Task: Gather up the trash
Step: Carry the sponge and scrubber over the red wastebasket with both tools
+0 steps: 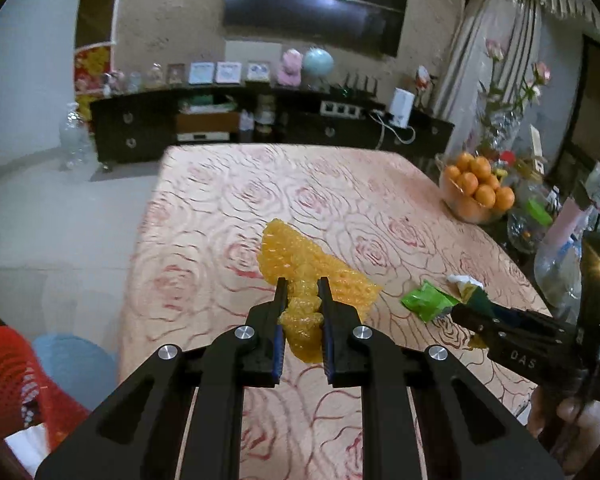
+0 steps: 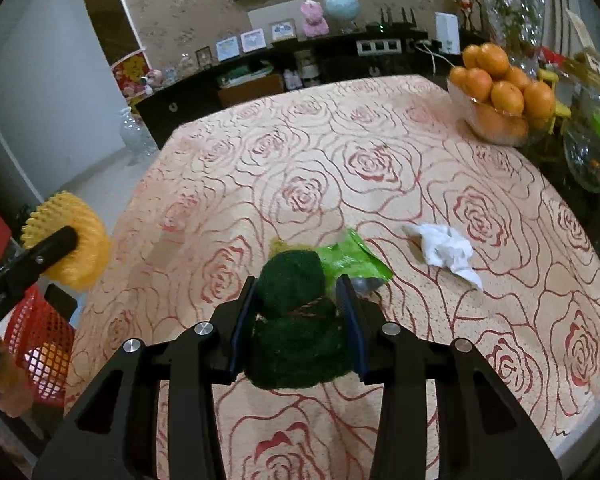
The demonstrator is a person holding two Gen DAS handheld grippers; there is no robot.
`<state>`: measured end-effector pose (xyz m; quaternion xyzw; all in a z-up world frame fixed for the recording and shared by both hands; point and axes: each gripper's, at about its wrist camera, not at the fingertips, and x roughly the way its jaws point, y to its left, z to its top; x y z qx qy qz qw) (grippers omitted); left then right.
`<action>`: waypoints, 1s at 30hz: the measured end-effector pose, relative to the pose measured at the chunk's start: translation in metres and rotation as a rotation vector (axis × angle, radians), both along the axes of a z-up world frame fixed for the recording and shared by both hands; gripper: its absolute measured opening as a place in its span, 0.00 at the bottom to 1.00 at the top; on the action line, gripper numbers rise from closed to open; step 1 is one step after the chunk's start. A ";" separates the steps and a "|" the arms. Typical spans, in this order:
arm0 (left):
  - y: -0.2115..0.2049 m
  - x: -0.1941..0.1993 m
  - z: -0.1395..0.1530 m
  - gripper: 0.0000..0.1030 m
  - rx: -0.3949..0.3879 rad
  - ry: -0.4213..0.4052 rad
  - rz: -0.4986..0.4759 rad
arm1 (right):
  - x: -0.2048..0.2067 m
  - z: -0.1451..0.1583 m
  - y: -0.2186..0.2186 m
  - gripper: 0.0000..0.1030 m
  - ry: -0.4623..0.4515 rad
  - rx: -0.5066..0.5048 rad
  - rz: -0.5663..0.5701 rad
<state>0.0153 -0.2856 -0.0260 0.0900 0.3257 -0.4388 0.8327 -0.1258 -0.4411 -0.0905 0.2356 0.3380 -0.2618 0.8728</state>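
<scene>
**Both tools loaded; two pieces of trash remain on the tabletop**

The left tool is clenched on a piece of yellow foam netting, which is pinched and bunched between the two fingers. The rest of the netting fans out beyond the fingertips. In the right wrist view the same netting appears at the left edge, held off the side of the tabletop and above a red mesh basket that stands beside it on the floor.

The right tool is closed on a dark green scouring pad. The pad fills the gap between the fingers, and its rounded upper end rises past the fingertips. A thin reddish thread crosses its middle. Whether the pad is lifted or resting on the cloth cannot be told.

Just beyond the pad lies a crumpled green wrapper, flat on the rose-patterned cloth and partly hidden behind the pad. To its right, apart from it, lies a crumpled white tissue, also on the cloth.

At the far right corner of the tabletop stands a glass bowl of oranges, piled above its rim. Glass jars and a vase of flowers crowd the edge beside it.

Behind the tabletop runs a dark low cabinet against the wall, carrying framed pictures, a pink figurine and a pale globe. A dark television hangs above it.
</scene>
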 end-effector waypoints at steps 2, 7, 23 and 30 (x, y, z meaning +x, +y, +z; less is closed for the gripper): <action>0.013 0.000 0.009 0.13 -0.012 -0.017 0.020 | 0.002 0.007 0.006 0.38 -0.007 -0.018 0.009; 0.051 0.000 0.032 0.13 -0.042 -0.055 0.087 | 0.006 0.030 0.025 0.38 -0.044 -0.070 0.038; 0.191 0.031 0.052 0.13 -0.018 -0.175 0.452 | 0.051 0.084 0.121 0.38 -0.163 -0.182 0.290; 0.227 0.043 0.055 0.13 -0.035 -0.150 0.512 | 0.093 0.100 0.161 0.38 -0.184 -0.119 0.445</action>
